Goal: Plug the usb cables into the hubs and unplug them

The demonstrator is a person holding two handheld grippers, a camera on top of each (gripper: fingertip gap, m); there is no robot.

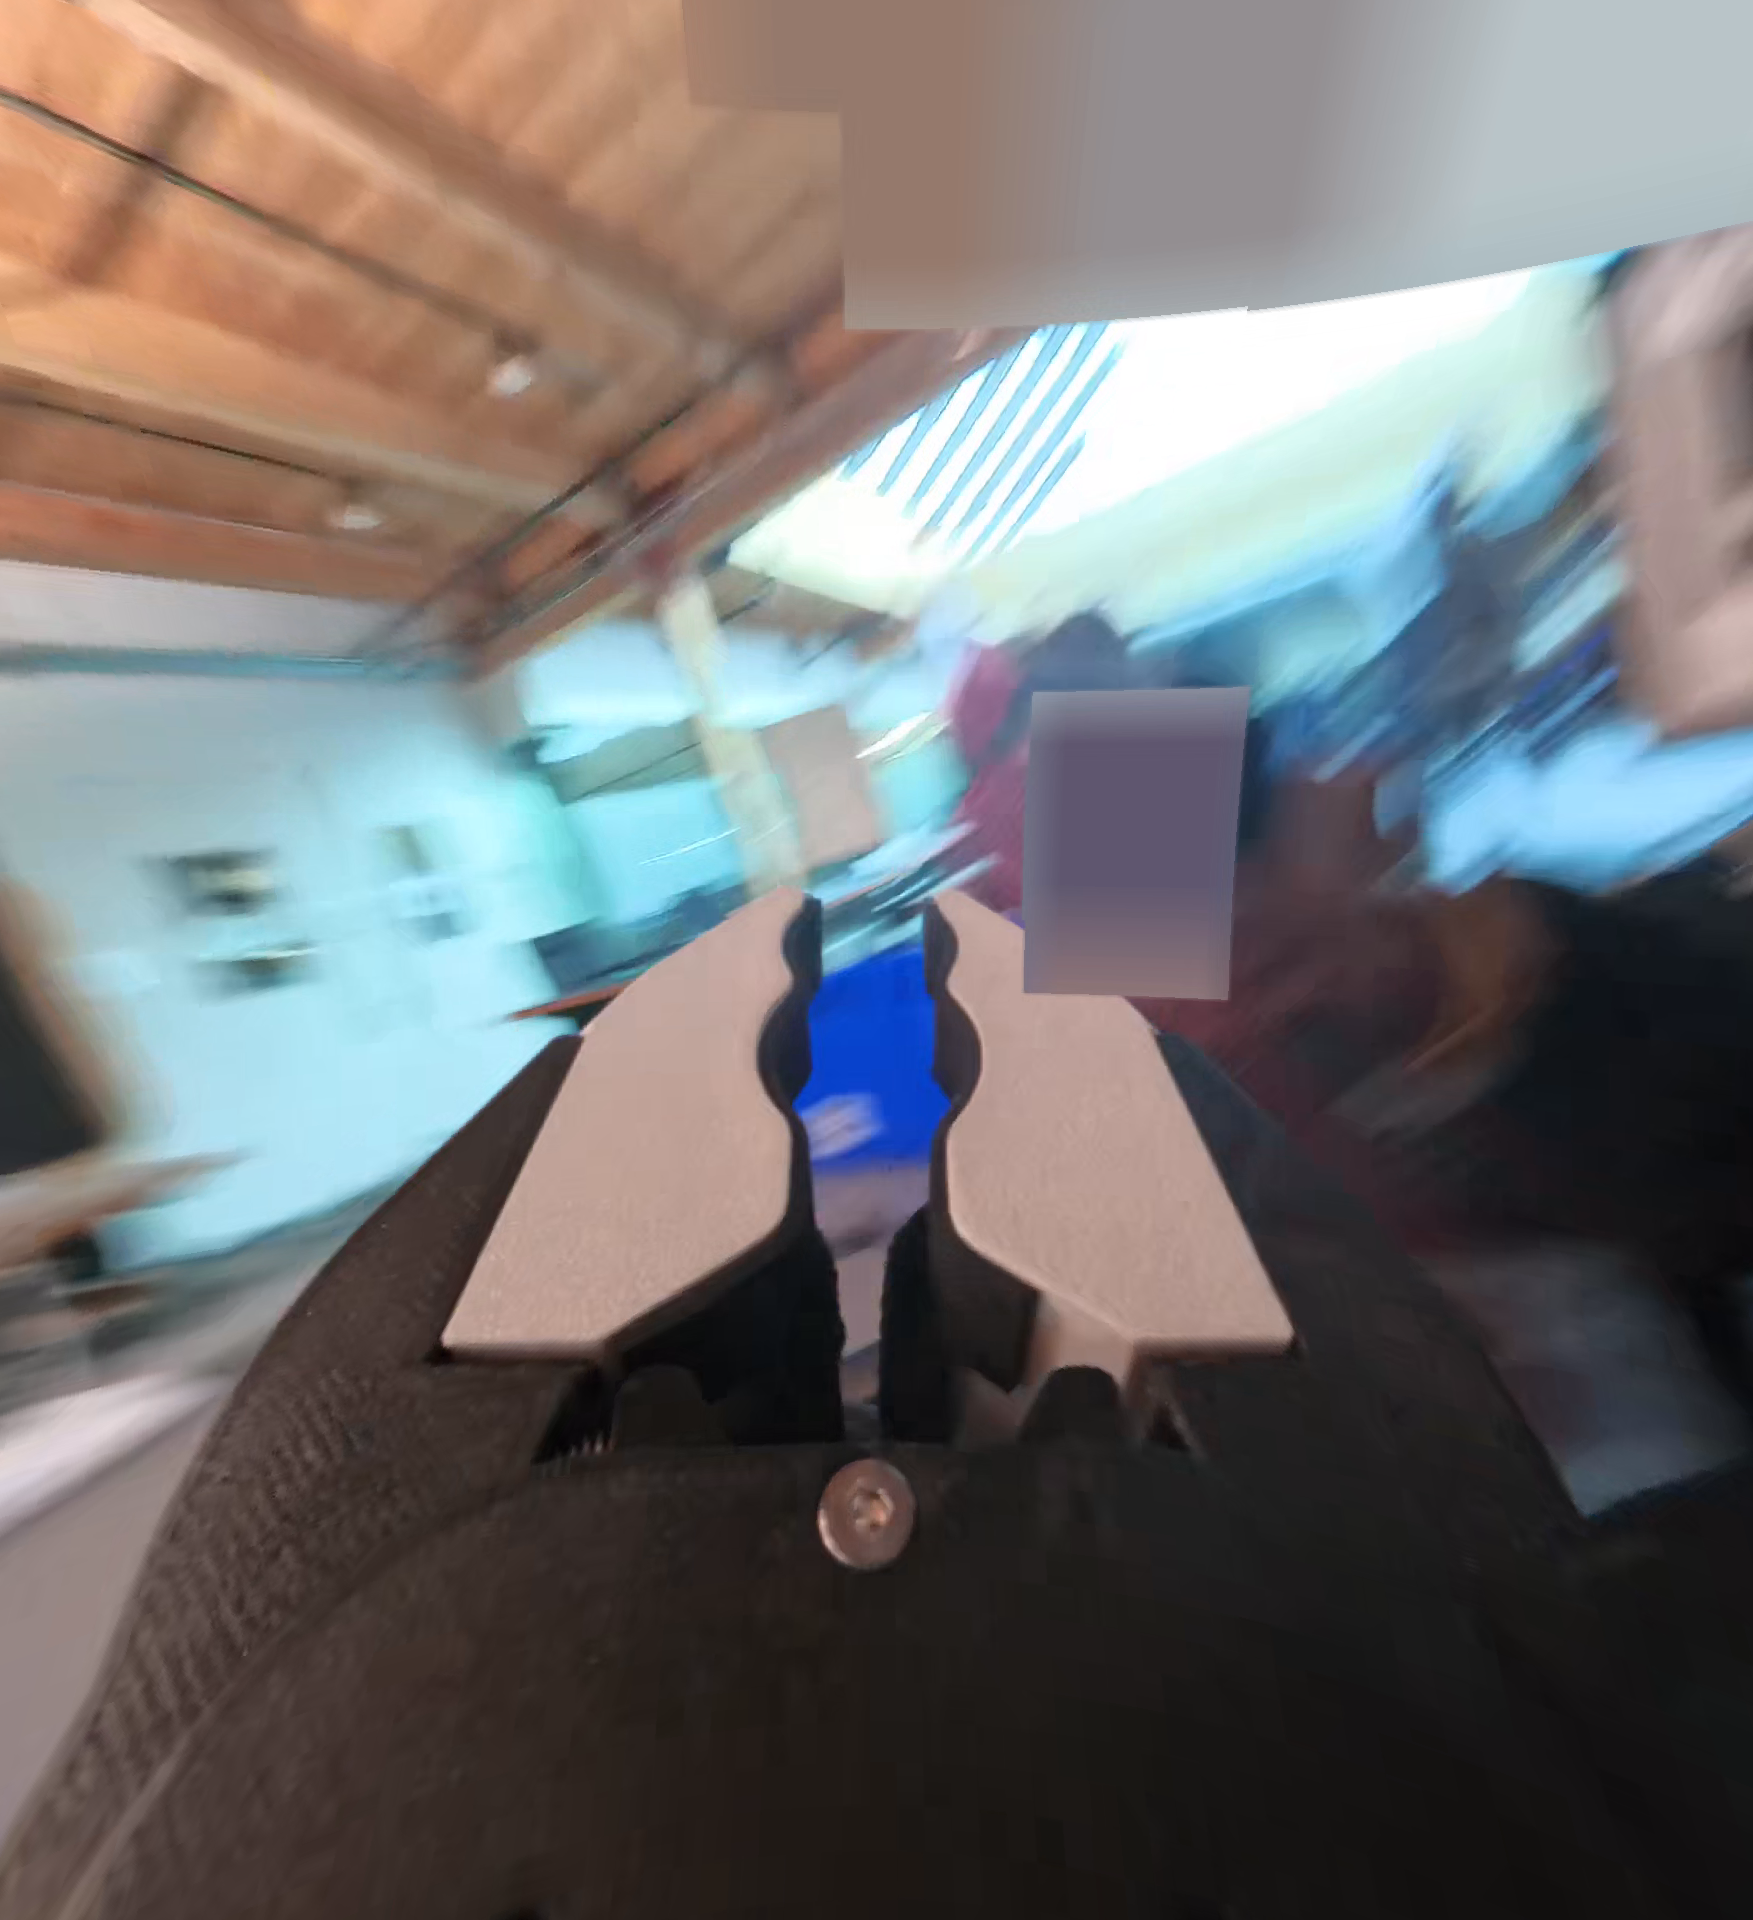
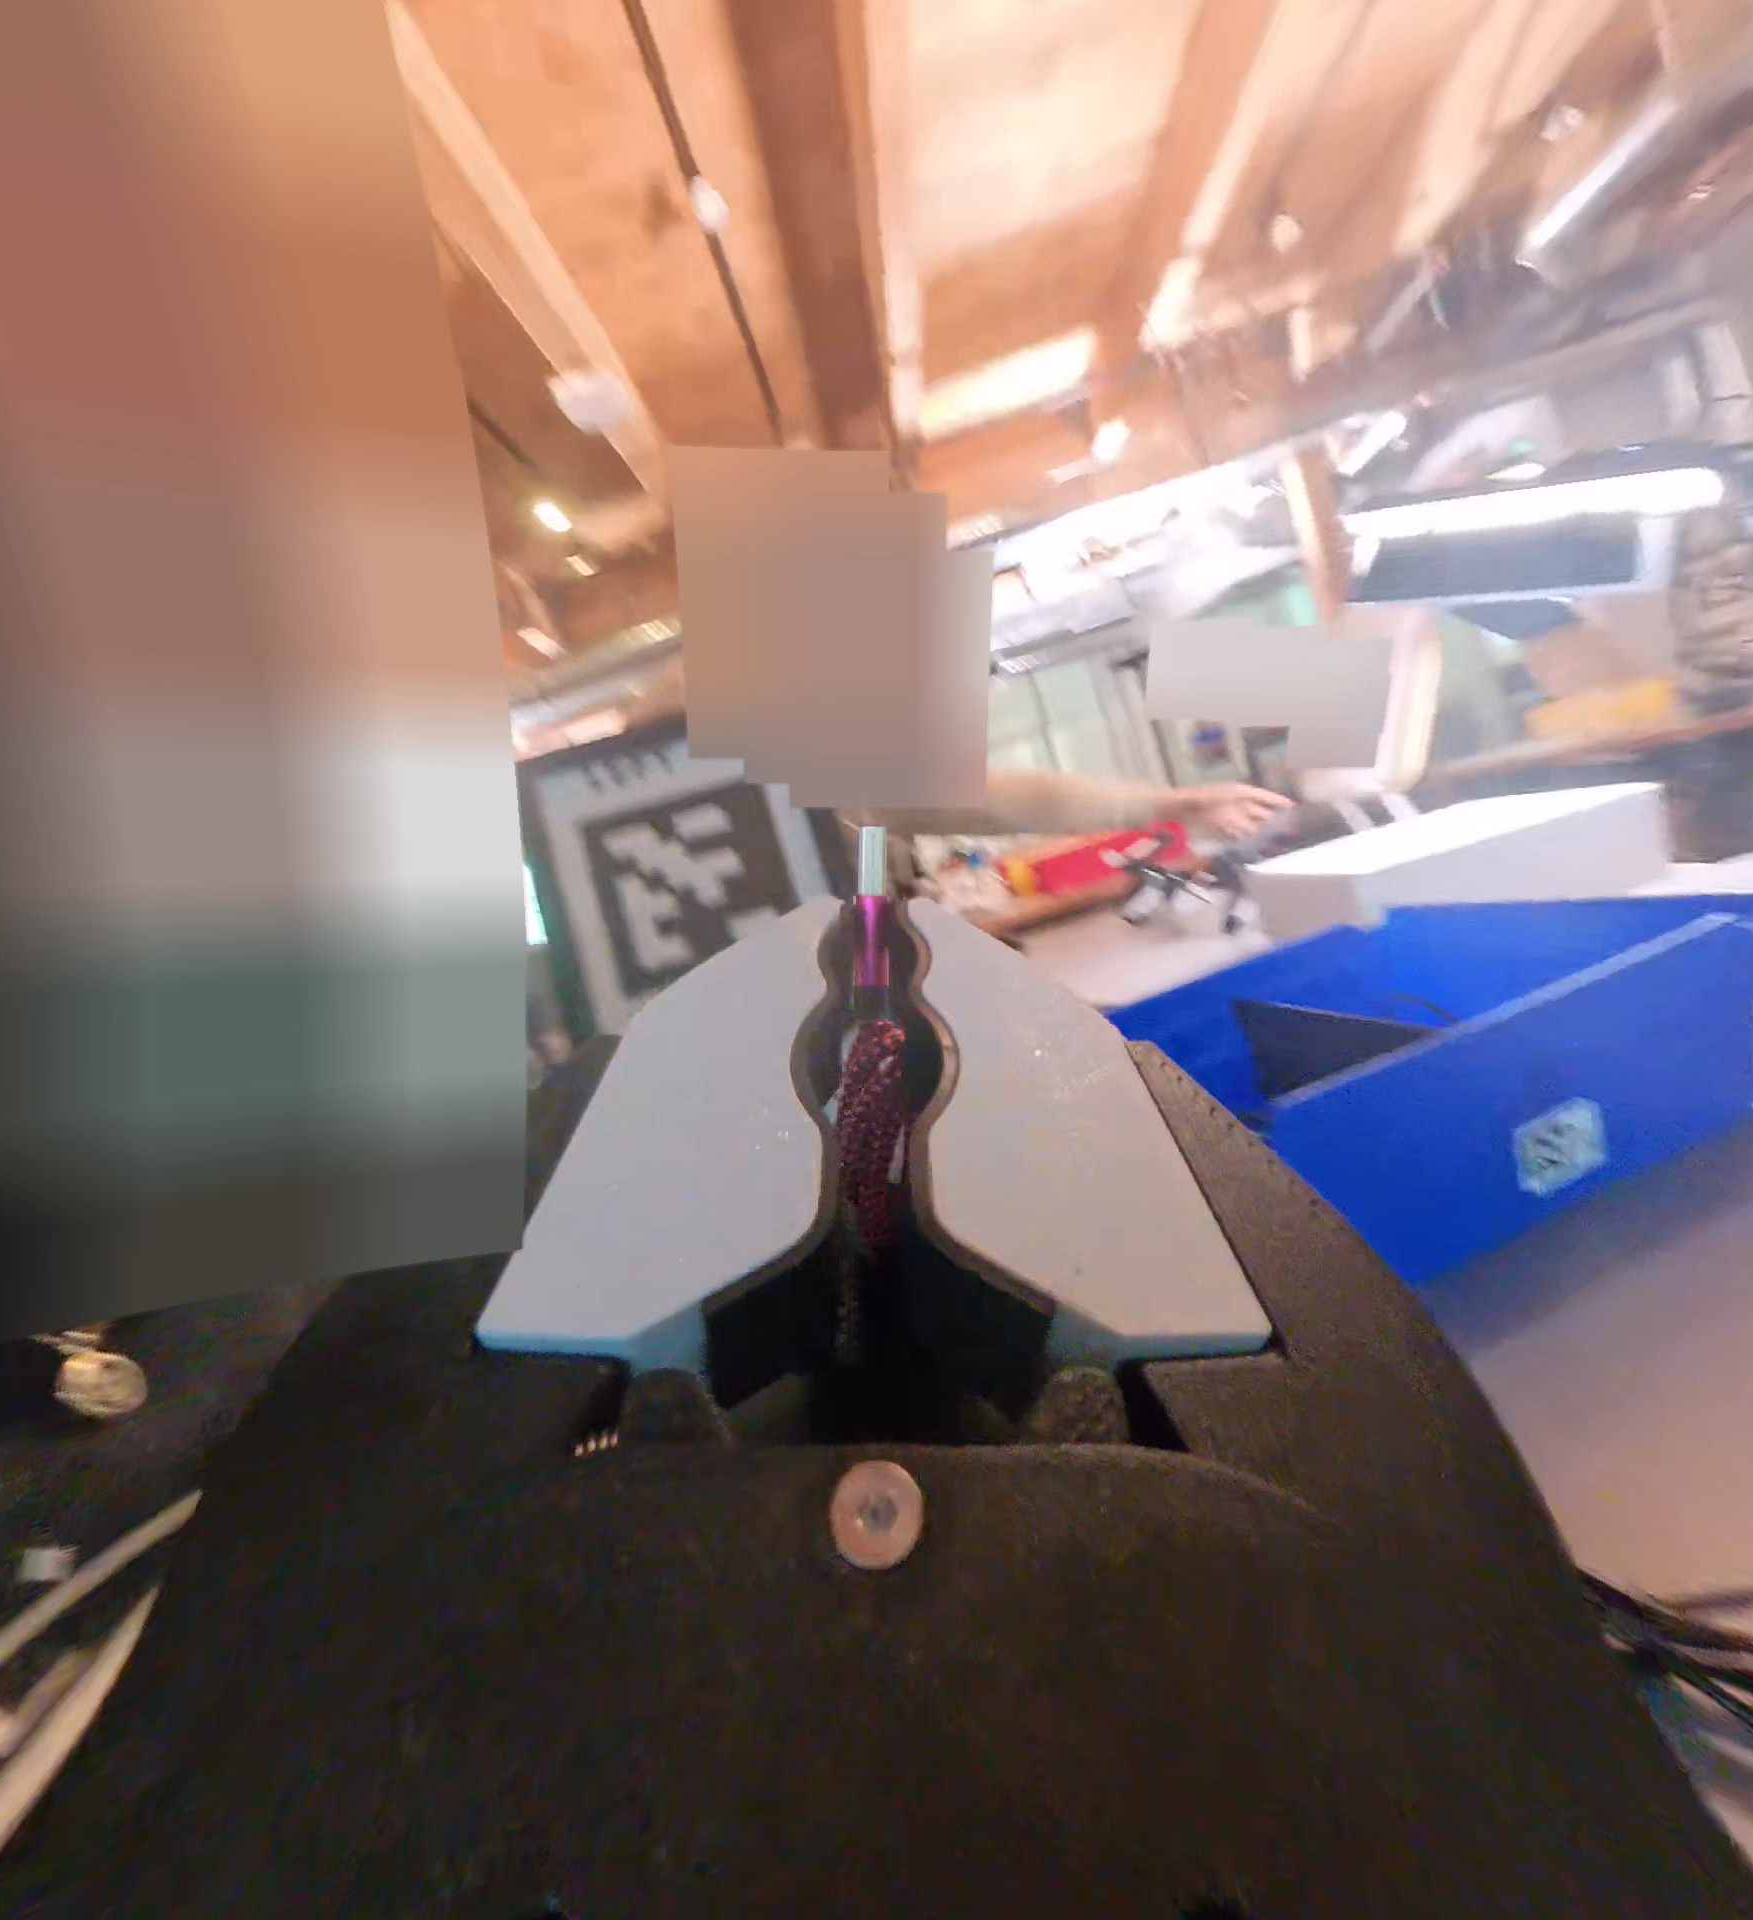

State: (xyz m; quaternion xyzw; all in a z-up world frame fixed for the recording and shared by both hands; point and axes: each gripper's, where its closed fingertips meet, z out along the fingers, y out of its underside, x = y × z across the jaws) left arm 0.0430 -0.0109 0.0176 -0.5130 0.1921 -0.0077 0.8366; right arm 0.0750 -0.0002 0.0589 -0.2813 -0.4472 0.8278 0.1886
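Note:
My right gripper (image 2: 872,914) is shut on a USB cable. The cable's purple connector (image 2: 870,951) sits between the fingertips, and its silver plug tip (image 2: 872,857) sticks out past them. The dark red braided cord (image 2: 867,1122) runs back between the fingers. The gripper is raised and points out into the room. My left gripper (image 1: 872,914) is empty, its jaws a narrow gap apart, and it also points up into the room. The left wrist view is heavily motion-blurred. No hub shows in either view.
A blue bin (image 2: 1474,1091) stands to the right, with a white box (image 2: 1454,852) behind it. A black-and-white marker board (image 2: 685,862) stands ahead on the left. A person's arm (image 2: 1111,805) reaches over a far table. Black cables (image 2: 1734,1683) lie at lower right.

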